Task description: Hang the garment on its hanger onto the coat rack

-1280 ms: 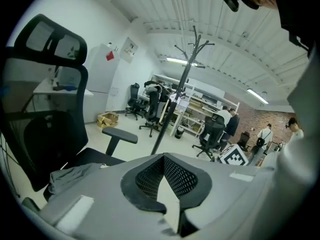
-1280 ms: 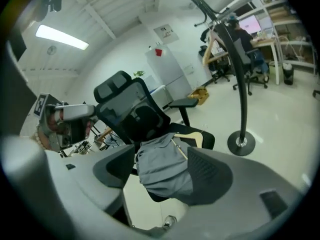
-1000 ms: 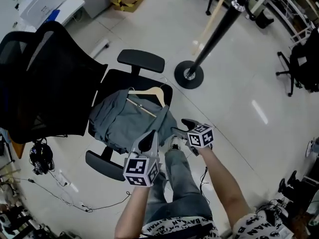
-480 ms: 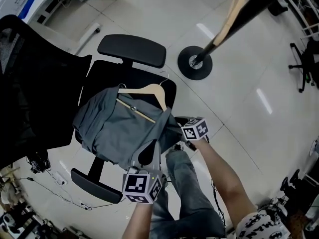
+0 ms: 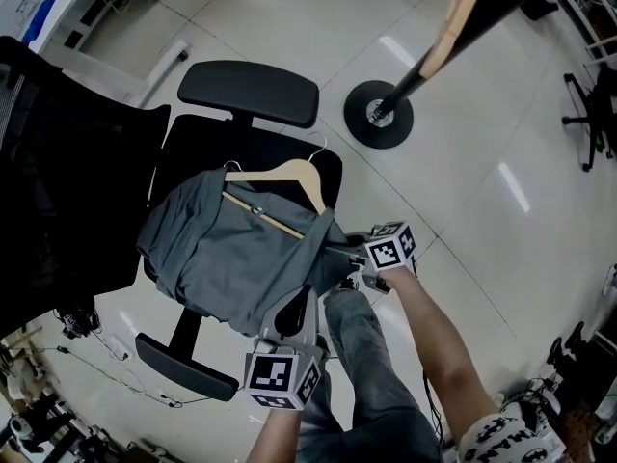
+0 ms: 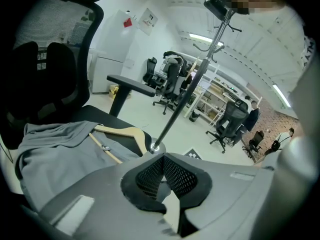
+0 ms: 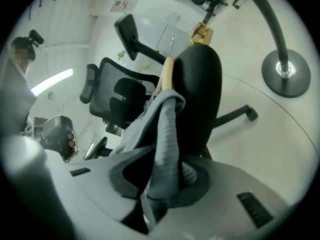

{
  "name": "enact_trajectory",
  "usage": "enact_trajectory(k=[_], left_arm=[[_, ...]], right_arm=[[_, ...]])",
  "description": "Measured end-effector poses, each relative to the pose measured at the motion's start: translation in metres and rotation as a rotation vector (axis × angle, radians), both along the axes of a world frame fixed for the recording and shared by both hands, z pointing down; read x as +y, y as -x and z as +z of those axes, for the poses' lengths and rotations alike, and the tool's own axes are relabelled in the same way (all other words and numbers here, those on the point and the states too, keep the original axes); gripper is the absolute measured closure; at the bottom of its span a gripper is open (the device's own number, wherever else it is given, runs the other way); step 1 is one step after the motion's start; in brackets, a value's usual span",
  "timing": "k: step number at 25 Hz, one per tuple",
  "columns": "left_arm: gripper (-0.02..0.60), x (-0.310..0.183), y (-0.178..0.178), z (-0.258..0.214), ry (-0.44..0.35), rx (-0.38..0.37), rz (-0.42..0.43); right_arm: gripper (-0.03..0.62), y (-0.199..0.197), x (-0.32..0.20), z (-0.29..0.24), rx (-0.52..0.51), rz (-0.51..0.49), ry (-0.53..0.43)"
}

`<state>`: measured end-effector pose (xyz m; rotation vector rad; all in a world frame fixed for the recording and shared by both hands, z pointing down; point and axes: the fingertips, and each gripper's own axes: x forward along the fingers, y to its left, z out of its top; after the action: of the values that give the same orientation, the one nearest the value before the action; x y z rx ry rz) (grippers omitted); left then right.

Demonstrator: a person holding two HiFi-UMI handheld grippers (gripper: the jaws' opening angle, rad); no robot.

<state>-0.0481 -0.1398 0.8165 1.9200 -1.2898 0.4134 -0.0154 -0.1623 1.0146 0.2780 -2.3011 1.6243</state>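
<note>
Grey garment (image 5: 222, 258) on its hanger (image 5: 284, 174) lies across the chair (image 5: 249, 93).
Right hand-held gripper (image 7: 167, 179) is closing on the cloth's 4 o'clock edge, likely to lift it; left hand-held gripper (image 6: 164, 171), pads together and empty, hovers at 6.

Left gripper (image 5: 299, 305) and right gripper (image 5: 342, 249): grey moulded shells, each carrying a white cube with black square markers. Fingers (image 6: 149, 176) lined with black mesh-textured pads. Right jaws closing, garment (image 5: 231, 249) between them. Person wears blue-grey jeans (image 5: 371, 384) and a white top (image 5: 506, 432) with black print.
</note>
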Motion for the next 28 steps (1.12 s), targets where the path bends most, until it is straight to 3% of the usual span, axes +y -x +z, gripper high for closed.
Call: enact_trajectory(k=[1, 6, 11, 18, 28], left_arm=[[0.597, 0.001, 0.0, 0.0, 0.001, 0.001, 0.003], [0.597, 0.006, 0.001, -0.001, -0.003, 0.012, 0.007], [0.595, 0.008, 0.012, -0.03, -0.06, 0.011, 0.02], [0.597, 0.028, 0.038, -0.097, -0.157, 0.001, 0.043], [0.597, 0.061, 0.081, -0.233, -0.351, -0.025, 0.089]], right_arm=[[0.55, -0.001, 0.0, -0.01, -0.013, 0.023, -0.043], [0.564, -0.002, 0.006, -0.047, -0.023, 0.114, -0.216], [0.569, -0.01, 0.016, -0.107, 0.029, 0.22, -0.418], [0.571, -0.007, 0.048, -0.211, 0.05, 0.356, -0.557], [0.571, -0.02, 0.086, -0.42, 0.115, 0.447, -0.844]])
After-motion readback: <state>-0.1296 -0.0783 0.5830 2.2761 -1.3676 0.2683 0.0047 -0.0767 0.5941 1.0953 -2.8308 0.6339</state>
